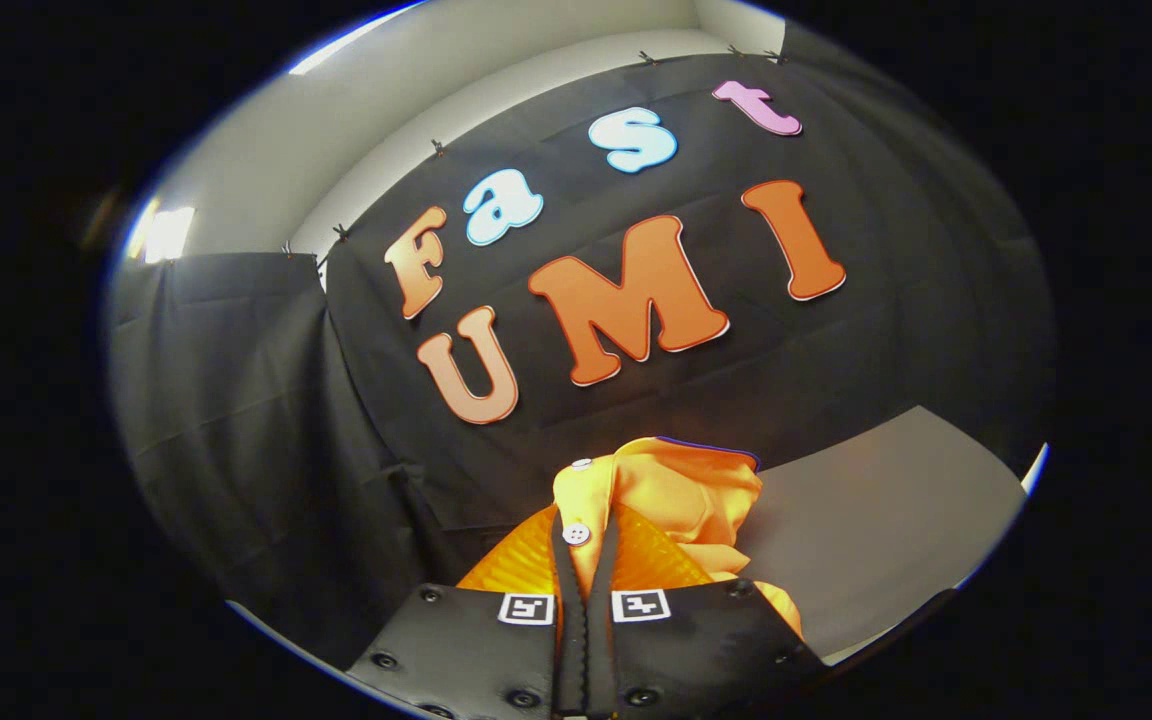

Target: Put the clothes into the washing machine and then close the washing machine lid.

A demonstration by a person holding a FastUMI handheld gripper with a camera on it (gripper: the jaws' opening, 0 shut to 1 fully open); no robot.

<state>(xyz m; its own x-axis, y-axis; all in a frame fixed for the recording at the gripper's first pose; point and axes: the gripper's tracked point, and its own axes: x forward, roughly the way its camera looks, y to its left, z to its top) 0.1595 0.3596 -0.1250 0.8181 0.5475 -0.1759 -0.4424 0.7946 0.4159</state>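
The orange garment (681,500) is pinched between the fingers of the gripper (584,535), which are pressed nearly together on a fold of it, and it bunches up just beyond their tips, lifted off the grey table (886,520) that lies to the right. To carry it well, I judge the grip should stay firm and the cloth be kept high so no trailing part snags before it reaches the washing machine. The fabric looks smooth and slightly shiny, crumpled into soft folds, with a white button (576,534) near the fingertips and another further up; behind it hangs the black cloth wall (236,400)
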